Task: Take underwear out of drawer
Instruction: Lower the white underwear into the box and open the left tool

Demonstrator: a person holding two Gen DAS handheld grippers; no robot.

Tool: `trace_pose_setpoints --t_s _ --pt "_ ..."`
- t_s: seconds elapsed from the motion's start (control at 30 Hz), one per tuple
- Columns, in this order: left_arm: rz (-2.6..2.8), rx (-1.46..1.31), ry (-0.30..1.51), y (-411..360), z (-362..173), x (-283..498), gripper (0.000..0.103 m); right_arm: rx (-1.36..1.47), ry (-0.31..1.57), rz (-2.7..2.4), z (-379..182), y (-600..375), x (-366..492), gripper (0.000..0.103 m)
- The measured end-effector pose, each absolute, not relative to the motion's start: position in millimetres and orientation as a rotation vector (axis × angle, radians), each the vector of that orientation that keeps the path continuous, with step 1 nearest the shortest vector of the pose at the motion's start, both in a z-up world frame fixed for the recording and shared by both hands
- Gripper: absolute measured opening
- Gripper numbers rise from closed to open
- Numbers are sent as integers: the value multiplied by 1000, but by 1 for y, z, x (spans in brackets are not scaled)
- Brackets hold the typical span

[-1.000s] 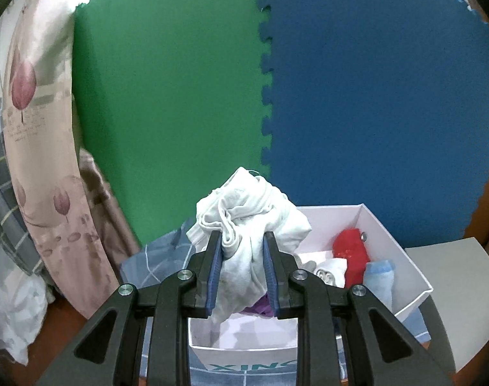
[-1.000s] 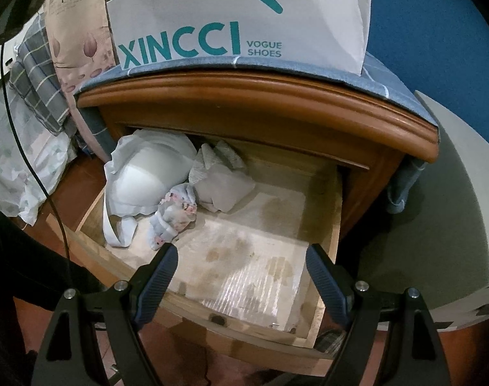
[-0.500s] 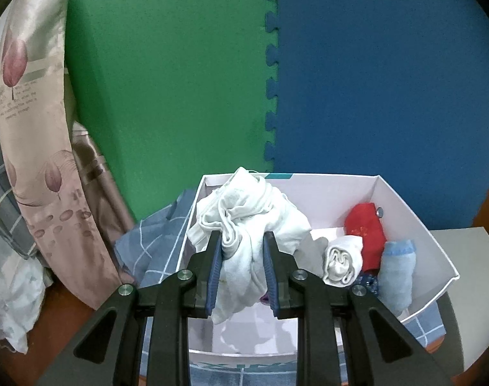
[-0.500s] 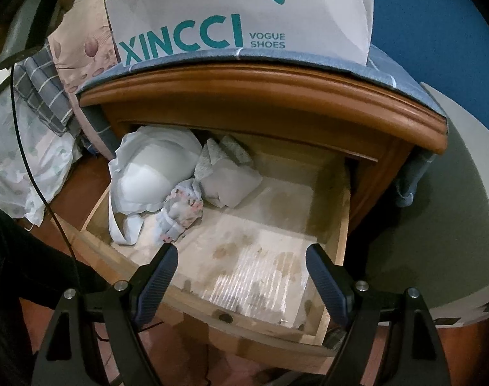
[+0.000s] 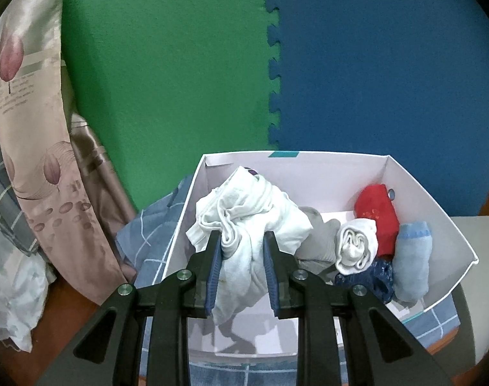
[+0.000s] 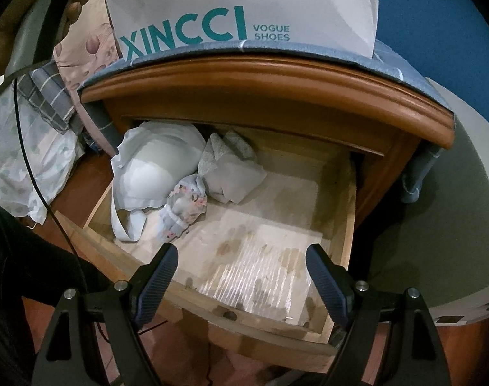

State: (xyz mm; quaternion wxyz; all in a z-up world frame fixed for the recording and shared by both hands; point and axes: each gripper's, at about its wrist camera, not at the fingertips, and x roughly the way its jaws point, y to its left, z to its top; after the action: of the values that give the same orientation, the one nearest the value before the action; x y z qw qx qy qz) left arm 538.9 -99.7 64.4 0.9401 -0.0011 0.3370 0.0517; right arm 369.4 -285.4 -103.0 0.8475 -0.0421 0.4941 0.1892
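Left hand-held gripper [image 5: 241, 241] clamps one white underwear [image 5: 244, 215] over the box [image 5: 431, 199]. Right hand-held gripper [image 6: 243, 260] gapes wide above the drawer [image 6: 349, 212]: three garments inside.

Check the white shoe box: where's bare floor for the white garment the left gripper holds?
The left gripper holds the crumpled white garment above the white cardboard shoe box. The box's left half is bare along the left and near walls. Crowded right: rolled white piece, red roll, light-blue roll, dark-blue lace piece.

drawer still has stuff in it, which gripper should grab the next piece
Right. The right gripper is open and empty over the open drawer; the left gripper is holding white underwear above the shoe box.
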Motion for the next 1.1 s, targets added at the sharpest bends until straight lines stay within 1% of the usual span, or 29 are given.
trace_pose_setpoints --t_s 0.23,0.47,1.1 --pt "115 -13 757 -95 49 544 23 -87 1047 402 -104 -285 369 84" --pt "128 24 782 -98 45 547 24 -88 1054 408 -105 -284 369 84" --pt "160 34 786 -101 44 550 26 -89 1063 416 -105 -281 367 84"
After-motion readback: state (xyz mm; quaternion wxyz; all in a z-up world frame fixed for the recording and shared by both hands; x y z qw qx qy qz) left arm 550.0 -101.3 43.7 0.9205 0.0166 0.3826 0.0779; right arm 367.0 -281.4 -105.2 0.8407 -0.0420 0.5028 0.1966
